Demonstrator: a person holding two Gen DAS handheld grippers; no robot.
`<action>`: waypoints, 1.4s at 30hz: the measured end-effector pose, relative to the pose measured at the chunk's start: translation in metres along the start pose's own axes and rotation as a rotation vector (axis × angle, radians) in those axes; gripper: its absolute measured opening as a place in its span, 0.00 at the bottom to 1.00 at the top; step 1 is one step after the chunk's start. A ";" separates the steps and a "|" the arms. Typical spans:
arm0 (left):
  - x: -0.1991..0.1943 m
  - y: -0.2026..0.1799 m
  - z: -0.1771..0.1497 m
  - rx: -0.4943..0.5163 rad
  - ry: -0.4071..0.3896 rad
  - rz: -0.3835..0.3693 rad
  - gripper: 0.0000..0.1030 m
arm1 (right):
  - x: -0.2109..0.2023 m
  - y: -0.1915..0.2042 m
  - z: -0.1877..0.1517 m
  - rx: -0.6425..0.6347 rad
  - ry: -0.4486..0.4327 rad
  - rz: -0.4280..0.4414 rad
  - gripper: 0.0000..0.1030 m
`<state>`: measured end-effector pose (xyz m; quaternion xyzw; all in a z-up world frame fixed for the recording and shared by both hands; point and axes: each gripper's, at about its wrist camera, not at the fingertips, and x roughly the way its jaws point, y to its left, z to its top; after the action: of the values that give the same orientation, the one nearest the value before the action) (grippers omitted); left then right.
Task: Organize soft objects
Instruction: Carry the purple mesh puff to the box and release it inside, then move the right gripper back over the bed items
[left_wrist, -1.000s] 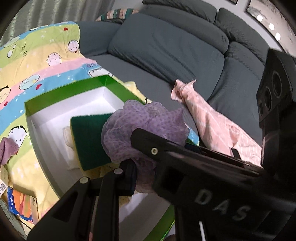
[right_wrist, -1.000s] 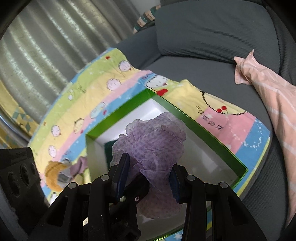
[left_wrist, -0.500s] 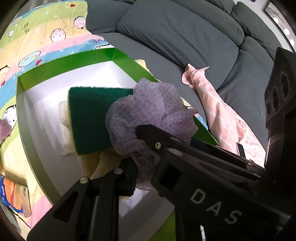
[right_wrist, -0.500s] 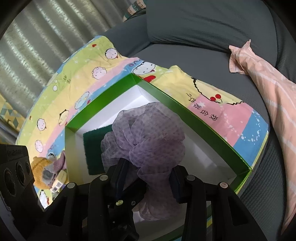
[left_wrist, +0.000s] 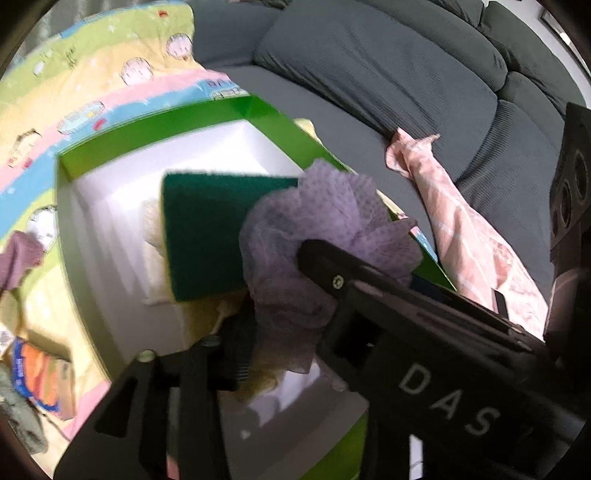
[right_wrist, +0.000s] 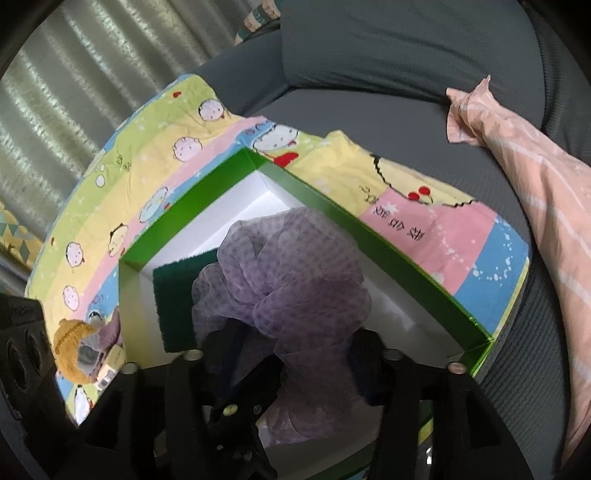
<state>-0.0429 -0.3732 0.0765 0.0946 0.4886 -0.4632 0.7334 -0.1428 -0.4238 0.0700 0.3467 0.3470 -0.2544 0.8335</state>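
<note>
left tool (left_wrist: 255, 317) opening, lilac mesh puff (left_wrist: 325, 236) beside its fingers | right tool (right_wrist: 291, 354) opening, puff between fingers | above green box (right_wrist: 388, 254), dark green sponge (left_wrist: 207, 229) inside

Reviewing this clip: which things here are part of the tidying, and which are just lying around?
In the job: purple mesh puff, green scouring pad, green box, both tongs, opening around the puff.
Lying about: cartoon blanket, pink cloth, sofa, plush toy.
</note>
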 end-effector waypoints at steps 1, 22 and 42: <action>-0.003 -0.001 -0.001 0.002 -0.011 0.019 0.44 | -0.003 0.000 0.000 -0.002 -0.014 0.014 0.63; -0.165 0.079 -0.082 -0.202 -0.355 0.283 0.89 | -0.074 0.062 -0.014 -0.099 -0.267 0.263 0.95; -0.268 0.264 -0.252 -0.823 -0.497 0.675 0.89 | -0.006 0.300 -0.134 -0.632 -0.051 0.418 0.96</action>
<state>-0.0225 0.0796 0.0822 -0.1591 0.3844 0.0158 0.9092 -0.0010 -0.1330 0.1250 0.1293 0.3093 0.0322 0.9416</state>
